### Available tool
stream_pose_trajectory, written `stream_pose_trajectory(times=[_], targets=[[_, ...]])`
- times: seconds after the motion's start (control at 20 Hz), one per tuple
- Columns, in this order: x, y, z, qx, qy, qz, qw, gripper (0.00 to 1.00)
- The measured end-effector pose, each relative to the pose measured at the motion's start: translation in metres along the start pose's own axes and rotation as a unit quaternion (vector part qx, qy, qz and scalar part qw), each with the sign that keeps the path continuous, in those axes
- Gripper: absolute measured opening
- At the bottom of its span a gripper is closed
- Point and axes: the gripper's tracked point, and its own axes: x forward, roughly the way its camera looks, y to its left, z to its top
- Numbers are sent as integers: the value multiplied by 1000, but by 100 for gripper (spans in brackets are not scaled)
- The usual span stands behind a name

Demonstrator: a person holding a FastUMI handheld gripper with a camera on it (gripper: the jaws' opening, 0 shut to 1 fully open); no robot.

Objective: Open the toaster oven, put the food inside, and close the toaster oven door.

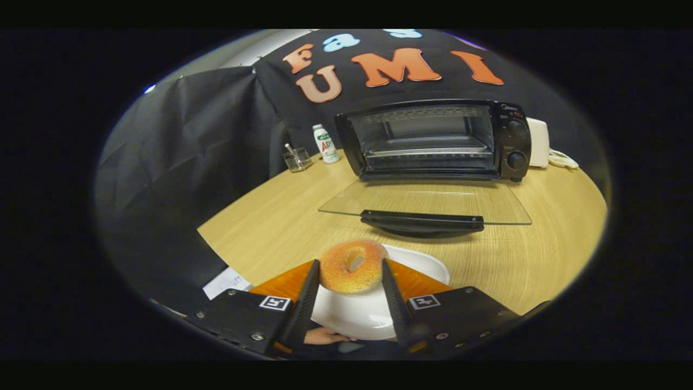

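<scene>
Tool point(351, 273) grips a sugar-crusted orange donut point(353, 266) above a white plate point(357, 314), toaster oven point(433, 141) door open.

A small bottle point(325, 143) and glass jar point(297, 160) stand on the wooden table point(270, 216).

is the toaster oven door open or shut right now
Open. The toaster oven has its glass door folded down flat toward the gripper, which holds the donut, leaving the rack exposed.
</scene>
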Motion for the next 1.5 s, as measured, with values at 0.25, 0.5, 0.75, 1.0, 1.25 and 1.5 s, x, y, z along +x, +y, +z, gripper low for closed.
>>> stream_pose_trajectory(times=[0.25,0.5,0.75,1.0,1.25,1.5], targets=[[3,6,56,146,-69,49,986,56],[20,-6,105,226,-117,64,965,49],[53,-37,155,294,-161,55,941,47],[87,-69,189,299,-184,25,936,46],[110,-103,208,233,-193,-55,951,47],[122,-130,212,99,-193,-159,963,49]])
